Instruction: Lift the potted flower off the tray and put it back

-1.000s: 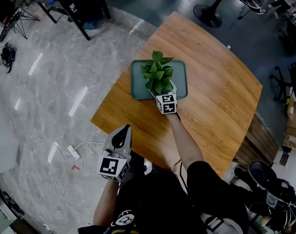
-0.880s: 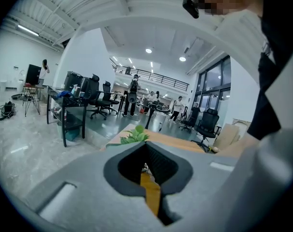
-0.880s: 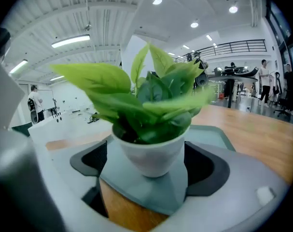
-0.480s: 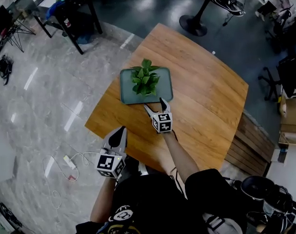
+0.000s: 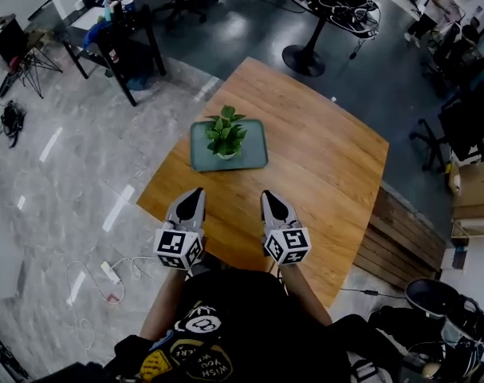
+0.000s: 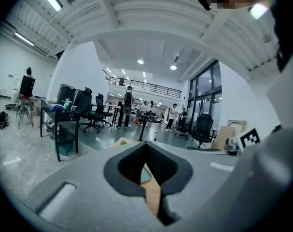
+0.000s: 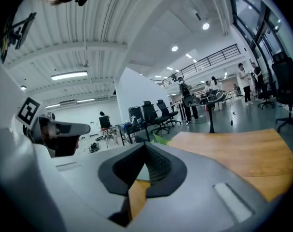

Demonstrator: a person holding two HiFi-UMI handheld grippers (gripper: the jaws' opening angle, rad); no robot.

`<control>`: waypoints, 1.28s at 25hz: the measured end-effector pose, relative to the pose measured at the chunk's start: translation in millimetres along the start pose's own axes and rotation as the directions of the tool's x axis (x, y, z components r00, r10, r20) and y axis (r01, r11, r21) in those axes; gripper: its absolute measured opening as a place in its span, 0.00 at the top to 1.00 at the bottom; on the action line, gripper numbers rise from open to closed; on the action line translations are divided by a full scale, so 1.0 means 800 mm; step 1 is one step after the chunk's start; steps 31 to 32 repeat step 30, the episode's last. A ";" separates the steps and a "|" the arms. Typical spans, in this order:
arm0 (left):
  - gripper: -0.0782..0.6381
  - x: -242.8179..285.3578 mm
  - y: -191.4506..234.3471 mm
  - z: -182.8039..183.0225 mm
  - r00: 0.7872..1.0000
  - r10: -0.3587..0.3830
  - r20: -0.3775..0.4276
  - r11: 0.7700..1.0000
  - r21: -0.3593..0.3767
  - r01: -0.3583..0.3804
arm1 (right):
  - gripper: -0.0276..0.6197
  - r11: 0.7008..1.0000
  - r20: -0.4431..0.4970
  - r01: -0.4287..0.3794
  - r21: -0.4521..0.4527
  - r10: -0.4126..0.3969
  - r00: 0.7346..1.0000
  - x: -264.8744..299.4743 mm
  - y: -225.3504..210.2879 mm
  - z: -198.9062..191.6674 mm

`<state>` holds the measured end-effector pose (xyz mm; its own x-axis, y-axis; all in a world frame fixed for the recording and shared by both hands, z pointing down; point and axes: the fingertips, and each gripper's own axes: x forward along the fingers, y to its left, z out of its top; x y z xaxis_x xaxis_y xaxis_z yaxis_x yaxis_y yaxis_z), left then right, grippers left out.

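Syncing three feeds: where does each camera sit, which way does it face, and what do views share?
Head view: on the head, steeply down at table, tray, potted flower; shows torso, left gripper, right gripper.
Left gripper view: on that gripper, level into the office; own shut jaws.
Right gripper view: on that gripper, across the table; own shut jaws, left gripper beside.
Shared: head and right gripper views both show the potted flower.

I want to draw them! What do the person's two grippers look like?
The left gripper and right gripper are pale grey pointed shells with black ribbed pads lining the jaws. Each carries a white cube with black square markers. The person wears a black top.
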<state>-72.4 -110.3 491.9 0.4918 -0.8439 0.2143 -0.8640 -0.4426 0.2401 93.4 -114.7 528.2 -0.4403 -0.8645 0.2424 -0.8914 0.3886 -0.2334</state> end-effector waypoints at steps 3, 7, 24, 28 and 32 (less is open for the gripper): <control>0.89 0.001 -0.016 -0.002 1.000 -0.019 -0.022 0.999 0.041 0.020 | 0.96 1.000 0.061 0.003 -0.026 -0.001 0.998 -0.024 0.000 0.031; 0.89 -0.001 -0.035 0.003 0.998 -0.056 -0.020 0.997 0.061 0.057 | 0.96 0.998 0.094 -0.004 -0.058 0.009 0.996 -0.038 -0.004 0.055; 0.90 -0.030 -0.042 0.020 0.999 -0.009 0.031 0.999 0.037 0.008 | 0.96 0.995 0.092 -0.081 -0.060 0.087 0.992 -0.050 0.028 0.053; 0.90 -0.031 -0.044 0.021 1.000 -0.013 0.028 0.999 0.047 0.012 | 0.96 0.995 0.087 -0.086 -0.057 0.091 0.992 -0.050 0.029 0.053; 0.90 -0.031 -0.045 0.021 1.000 -0.017 0.026 0.999 0.052 0.016 | 0.96 0.994 0.087 -0.088 -0.057 0.093 0.992 -0.049 0.031 0.052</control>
